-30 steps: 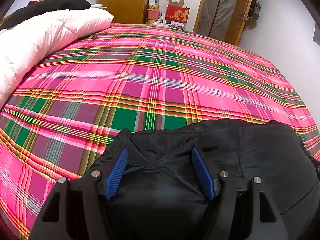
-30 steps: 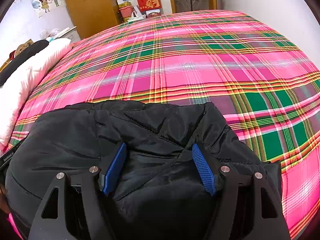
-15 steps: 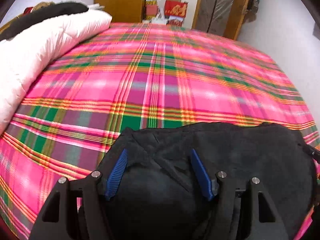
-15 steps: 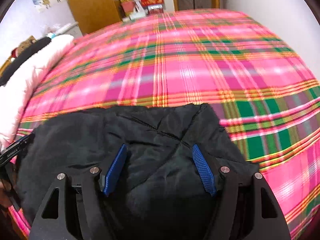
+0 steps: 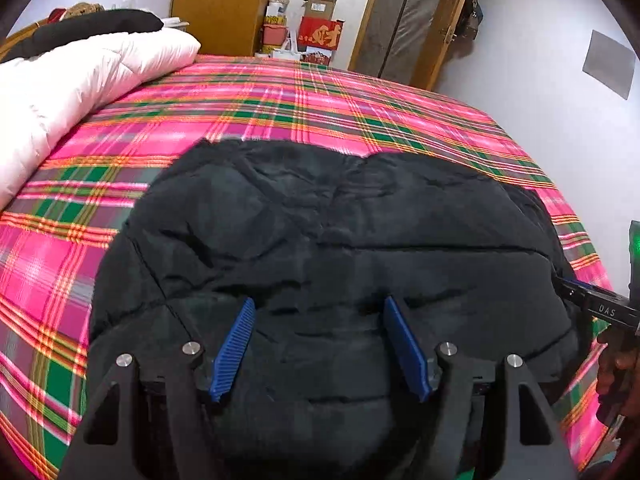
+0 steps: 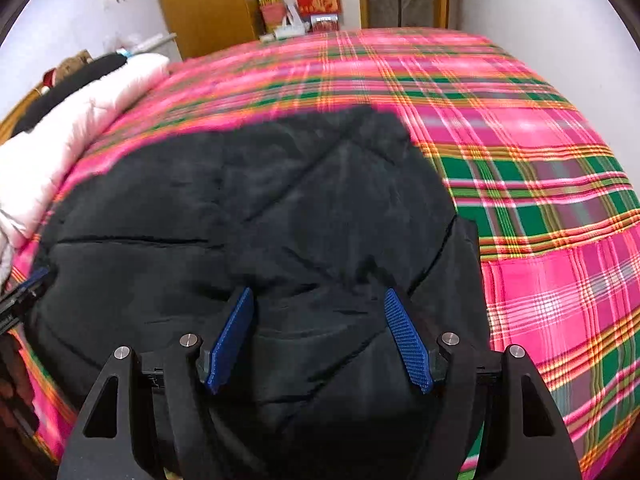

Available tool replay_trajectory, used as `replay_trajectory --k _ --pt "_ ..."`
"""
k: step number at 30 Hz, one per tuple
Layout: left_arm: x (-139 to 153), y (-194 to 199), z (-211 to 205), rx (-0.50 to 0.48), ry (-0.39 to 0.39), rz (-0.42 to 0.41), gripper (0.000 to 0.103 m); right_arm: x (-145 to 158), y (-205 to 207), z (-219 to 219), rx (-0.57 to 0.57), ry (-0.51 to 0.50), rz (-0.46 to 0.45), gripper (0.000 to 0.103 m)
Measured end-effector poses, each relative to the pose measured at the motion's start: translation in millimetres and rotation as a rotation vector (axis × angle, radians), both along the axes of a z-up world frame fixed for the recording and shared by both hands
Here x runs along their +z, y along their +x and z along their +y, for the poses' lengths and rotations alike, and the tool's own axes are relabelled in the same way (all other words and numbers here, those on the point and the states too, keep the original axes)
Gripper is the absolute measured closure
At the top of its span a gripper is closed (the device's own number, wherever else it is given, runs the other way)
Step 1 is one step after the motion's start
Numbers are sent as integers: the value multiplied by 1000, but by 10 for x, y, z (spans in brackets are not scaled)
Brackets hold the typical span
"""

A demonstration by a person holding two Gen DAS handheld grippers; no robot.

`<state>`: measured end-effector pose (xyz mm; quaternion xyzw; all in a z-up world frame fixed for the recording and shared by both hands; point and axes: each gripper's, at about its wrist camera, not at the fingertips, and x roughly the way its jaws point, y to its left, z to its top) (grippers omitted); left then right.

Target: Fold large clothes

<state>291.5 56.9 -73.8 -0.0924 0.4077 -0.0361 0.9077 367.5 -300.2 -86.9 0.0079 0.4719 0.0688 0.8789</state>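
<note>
A black quilted padded jacket (image 5: pixel 340 248) lies on the pink plaid bed (image 5: pixel 320 108); it also shows in the right wrist view (image 6: pixel 256 216). My left gripper (image 5: pixel 318 312) has its blue pads wide apart over the jacket's near left part, with nothing between them. My right gripper (image 6: pixel 318 304) is also open, above the jacket's near right part. The right gripper's tip shows at the jacket's right edge in the left wrist view (image 5: pixel 596 304). The left gripper's tip shows at the left edge in the right wrist view (image 6: pixel 20 296).
A white duvet (image 5: pixel 80 80) with a dark garment on top lies along the bed's left side. A wooden wardrobe (image 5: pixel 220 4), boxes (image 5: pixel 316 24) and a door (image 5: pixel 412 20) stand beyond the far edge. A white wall (image 5: pixel 560 92) runs on the right.
Both grippers have pulled back and risen, so much more of the jacket shows, spread out farther up the bed. The jaws stayed open.
</note>
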Motion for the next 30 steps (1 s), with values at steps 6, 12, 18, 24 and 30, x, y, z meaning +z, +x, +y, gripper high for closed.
replay_trajectory --k 6,12,18,24,30 --pt "-108 177 -16 -2 11 12 31 -183 106 7 -37 12 24 35" --pt "-118 198 -25 -18 11 8 30 -150 122 30 -51 -17 43 35" --pt "11 192 39 13 -25 30 31 479 -153 407 -16 -42 -98 35" --pt "114 148 159 59 12 3 31 391 124 1190 136 -38 -62 35" --pt "3 230 409 104 -9 37 32 -59 600 1262 94 -65 31 35"
